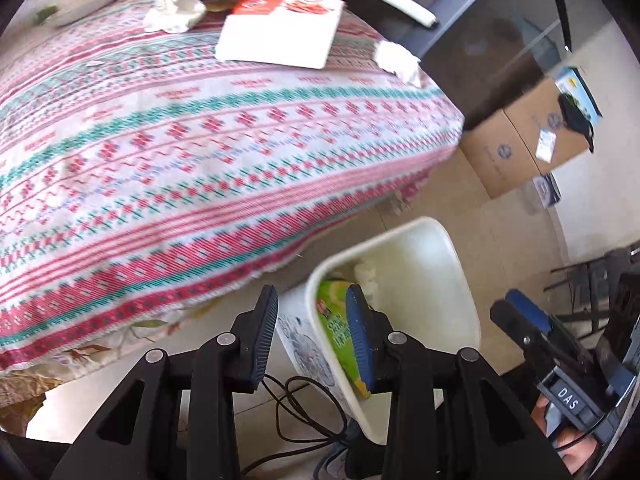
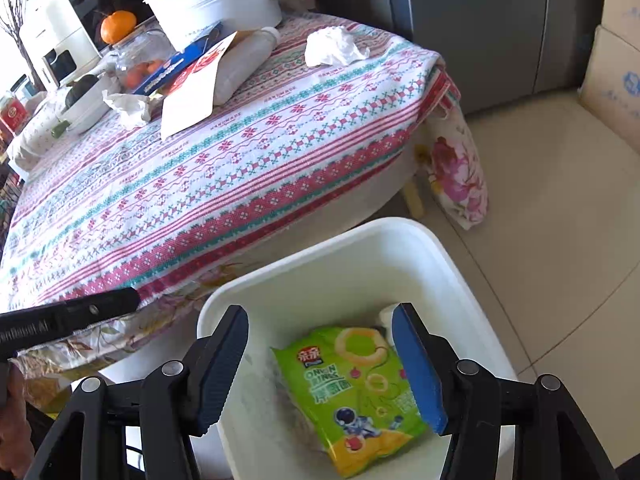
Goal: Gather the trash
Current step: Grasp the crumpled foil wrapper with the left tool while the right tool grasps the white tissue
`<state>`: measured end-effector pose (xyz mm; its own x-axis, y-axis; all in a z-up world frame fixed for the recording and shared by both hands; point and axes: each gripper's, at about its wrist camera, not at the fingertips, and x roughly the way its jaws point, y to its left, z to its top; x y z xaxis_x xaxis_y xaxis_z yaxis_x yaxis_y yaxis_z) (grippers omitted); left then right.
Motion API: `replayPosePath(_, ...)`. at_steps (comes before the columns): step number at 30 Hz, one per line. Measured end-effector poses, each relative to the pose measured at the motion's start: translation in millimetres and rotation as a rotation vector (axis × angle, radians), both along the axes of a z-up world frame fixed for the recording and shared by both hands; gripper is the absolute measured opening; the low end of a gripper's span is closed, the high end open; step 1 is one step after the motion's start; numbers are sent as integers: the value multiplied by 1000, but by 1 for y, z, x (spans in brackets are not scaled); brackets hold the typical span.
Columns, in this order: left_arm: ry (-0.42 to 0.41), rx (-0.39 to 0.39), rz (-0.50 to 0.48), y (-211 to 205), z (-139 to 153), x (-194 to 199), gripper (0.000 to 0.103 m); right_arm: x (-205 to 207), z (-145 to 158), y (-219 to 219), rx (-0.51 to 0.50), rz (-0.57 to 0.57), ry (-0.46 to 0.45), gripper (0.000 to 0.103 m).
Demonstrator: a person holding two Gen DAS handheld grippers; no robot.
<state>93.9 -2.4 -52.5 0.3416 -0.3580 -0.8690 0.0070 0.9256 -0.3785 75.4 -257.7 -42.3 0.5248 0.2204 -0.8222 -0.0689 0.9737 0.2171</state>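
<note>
Trash collection is partly done: a green onion-ring snack bag (image 2: 356, 392) lies in the white bin (image 2: 320, 252). Right gripper (image 2: 320, 368) hangs wide and empty above it; left gripper (image 1: 312, 336) is part-open, empty. Crumpled tissues (image 2: 334, 46) remain on the tablecloth (image 2: 224, 184).

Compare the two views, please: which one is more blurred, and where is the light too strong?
Left wrist view: the tablecloth is smeared by motion blur, and its fisheye edges bend. Right wrist view: sharper overall, the snack bag print readable; the white bin rim is nearly washed out by daylight.
</note>
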Motion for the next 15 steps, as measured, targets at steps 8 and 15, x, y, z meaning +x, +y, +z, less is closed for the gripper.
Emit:
replayPosePath(8, -52, -15, 202, 64, 25, 24, 58, 16, -10, 5, 196, 19, 77, 69)
replayPosePath(15, -162, 32, 329, 117, 59, 79, 68, 59, 17, 20, 226, 45, 24, 69)
